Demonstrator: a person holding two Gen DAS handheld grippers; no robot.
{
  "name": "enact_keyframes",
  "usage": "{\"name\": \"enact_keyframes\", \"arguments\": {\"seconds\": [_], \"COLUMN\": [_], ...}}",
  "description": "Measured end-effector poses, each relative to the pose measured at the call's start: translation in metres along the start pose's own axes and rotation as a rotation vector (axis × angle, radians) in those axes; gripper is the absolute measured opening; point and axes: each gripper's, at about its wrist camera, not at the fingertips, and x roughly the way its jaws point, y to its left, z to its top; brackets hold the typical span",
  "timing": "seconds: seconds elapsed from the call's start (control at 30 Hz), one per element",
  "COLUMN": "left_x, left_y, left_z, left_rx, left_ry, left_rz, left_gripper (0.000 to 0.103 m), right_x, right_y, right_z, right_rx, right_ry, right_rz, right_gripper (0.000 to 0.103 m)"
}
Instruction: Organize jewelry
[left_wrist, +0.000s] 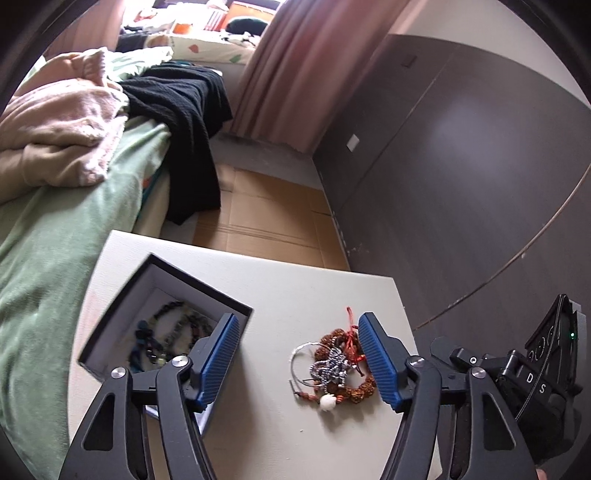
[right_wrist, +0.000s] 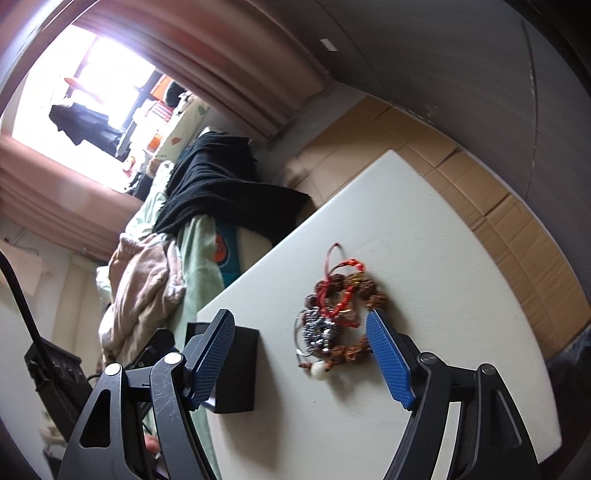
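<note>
Two grippers, both with blue-padded fingers spread wide and holding nothing. Left gripper (left_wrist: 297, 356): poised above a white table (left_wrist: 317, 291), its left finger over the near corner of an open black jewelry box (left_wrist: 110, 321), its right finger just beside the loose jewelry pile (left_wrist: 334, 365). Right gripper (right_wrist: 300, 360): likewise above the table (right_wrist: 424, 229), with the same pile (right_wrist: 338, 314) lying between its fingers and closer to the right one. Box contents: several dark beaded bracelets (left_wrist: 168, 332) on a pale lining. Pile contents, tangled together on the tabletop to the right of the box and apart from it: a brown rough-bead bracelet (left_wrist: 360, 391), a red cord (left_wrist: 350, 321), a silver-grey bead strand (left_wrist: 330, 365), a thin wire hoop (left_wrist: 295, 356) and a white round bead (left_wrist: 328, 401). From the right wrist view the box (right_wrist: 236, 363) shows only its black outer side. Surroundings: a bed with green sheet (left_wrist: 70, 236), pink blanket (left_wrist: 59, 133) and black garment (left_wrist: 181, 110); pink curtain (left_wrist: 306, 66); flattened cardboard (left_wrist: 266, 218) on the floor; dark wall panels (left_wrist: 461, 158).
</note>
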Motion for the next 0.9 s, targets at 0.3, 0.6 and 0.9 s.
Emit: {"name": "enact_keyframes", "arguments": {"seconds": [0.3,0.6,0.9], "left_x": [0.042,0.099,0.128], "left_y": [-0.048,-0.073,-0.074], "left_z": [0.001,-0.012,-0.026], "left_rx": [0.127,0.221,0.262], "left_ry": [0.096,0.218,0.263], "left_rz": [-0.005,0.045,0.109], "left_gripper": [0.054,0.030,0.030], "right_x": [-0.011,-0.020,-0.021], "right_y": [-0.027,-0.056,-0.066], "right_z": [0.006,0.014,0.015], "right_rx": [0.082,0.165,0.226], "right_ry": [-0.020,-0.030,-0.015], "right_rz": [-0.018,-0.053,-0.008], "right_gripper": [0.074,0.074,0.074]}}
